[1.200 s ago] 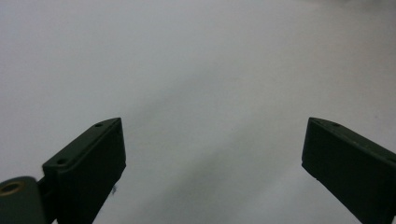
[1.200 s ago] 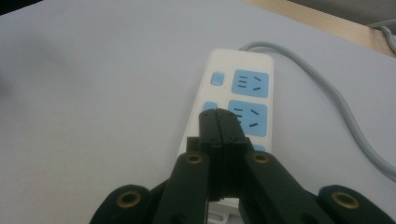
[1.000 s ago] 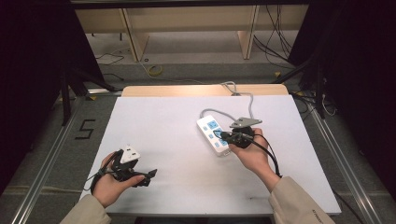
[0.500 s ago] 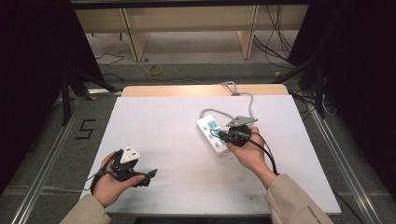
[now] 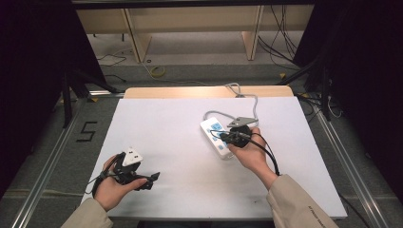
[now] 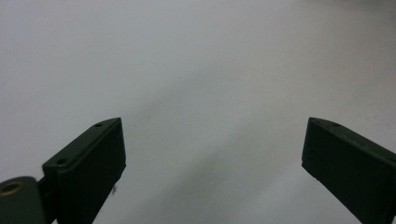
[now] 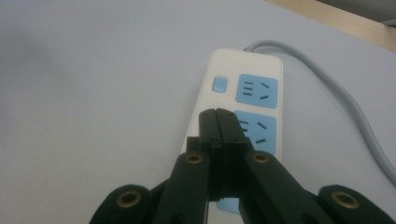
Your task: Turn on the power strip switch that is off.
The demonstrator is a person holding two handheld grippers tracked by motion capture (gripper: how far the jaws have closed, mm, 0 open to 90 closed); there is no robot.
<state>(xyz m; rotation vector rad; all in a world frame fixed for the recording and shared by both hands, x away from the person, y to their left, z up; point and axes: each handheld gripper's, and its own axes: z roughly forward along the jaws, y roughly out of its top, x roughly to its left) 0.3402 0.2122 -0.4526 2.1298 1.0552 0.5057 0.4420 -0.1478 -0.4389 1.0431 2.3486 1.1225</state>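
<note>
A white power strip with blue sockets lies right of the table's middle, its grey cable running to the far edge. My right gripper hovers over it with its jaws pressed together and nothing between them. In the right gripper view those tips sit over the strip beside its second blue socket, just below the small blue switch; whether they touch it I cannot tell. My left gripper rests low at the near left, open, over bare white table.
The white table top has a wooden strip along its far edge. Metal rails flank the table on the floor, and a floor mark "5" lies to the left. Shelving legs and loose cables stand beyond.
My right hand has edged a little to the left over the power strip. The left hand has stayed put.
</note>
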